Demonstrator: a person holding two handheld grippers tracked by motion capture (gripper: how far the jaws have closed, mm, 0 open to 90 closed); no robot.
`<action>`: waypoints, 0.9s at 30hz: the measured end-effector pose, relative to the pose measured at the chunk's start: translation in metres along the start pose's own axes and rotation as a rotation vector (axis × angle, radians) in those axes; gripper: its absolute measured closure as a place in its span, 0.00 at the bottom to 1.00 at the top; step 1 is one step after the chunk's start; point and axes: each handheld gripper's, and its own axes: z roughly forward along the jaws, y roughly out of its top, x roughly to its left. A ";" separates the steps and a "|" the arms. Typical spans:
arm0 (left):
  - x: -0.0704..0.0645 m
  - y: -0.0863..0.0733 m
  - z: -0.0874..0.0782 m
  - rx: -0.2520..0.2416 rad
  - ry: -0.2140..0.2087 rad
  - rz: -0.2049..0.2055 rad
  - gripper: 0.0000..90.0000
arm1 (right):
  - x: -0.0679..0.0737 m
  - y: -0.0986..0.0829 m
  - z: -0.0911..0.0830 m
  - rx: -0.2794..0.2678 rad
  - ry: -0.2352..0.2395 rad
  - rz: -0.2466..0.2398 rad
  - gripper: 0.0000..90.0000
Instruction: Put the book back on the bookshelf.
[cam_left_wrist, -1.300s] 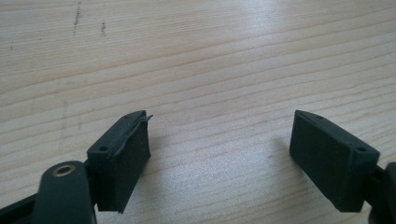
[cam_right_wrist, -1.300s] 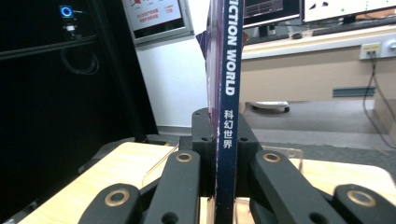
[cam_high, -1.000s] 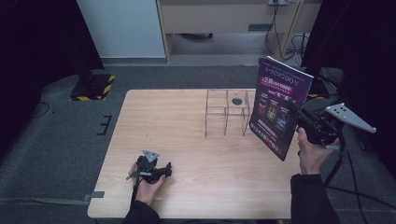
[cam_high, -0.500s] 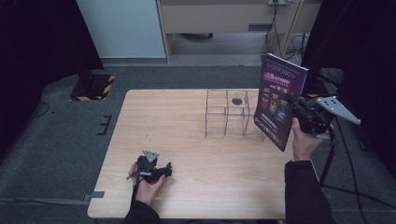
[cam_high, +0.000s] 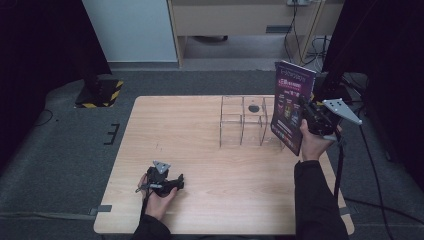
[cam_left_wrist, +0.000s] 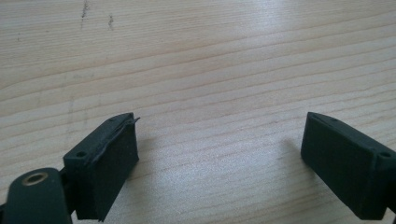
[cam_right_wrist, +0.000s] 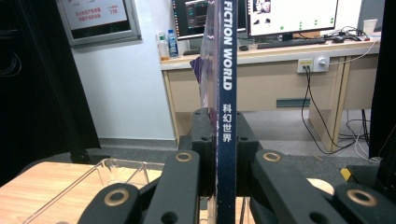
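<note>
A: Readable text?
B: Spine of the magazine (cam_right_wrist: 226, 93) says "FICTION WORLD" plus Chinese characters.
A: Where is it?
B: Upright above the counter's (cam_high: 200, 130) right edge, just beside the clear rack (cam_high: 245, 122), clamped in the right gripper (cam_high: 314, 120), hand raised.
A: Left gripper (cam_high: 161, 181)?
B: Low at the near edge, jaws spread wide, nothing between.

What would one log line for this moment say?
right tool: shut on magazine, upright beside rack | left tool: open, resting on table
</note>
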 end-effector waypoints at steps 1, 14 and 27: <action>0.000 0.000 0.000 -0.001 0.000 -0.001 0.11 | 0.000 -0.001 0.002 0.000 -0.004 -0.005 0.93; 0.000 0.000 0.000 0.000 0.000 0.000 0.11 | -0.003 -0.029 0.020 0.012 -0.018 0.003 0.93; 0.000 0.000 0.000 0.000 0.001 0.000 0.11 | -0.003 -0.041 0.014 -0.003 -0.008 0.010 0.93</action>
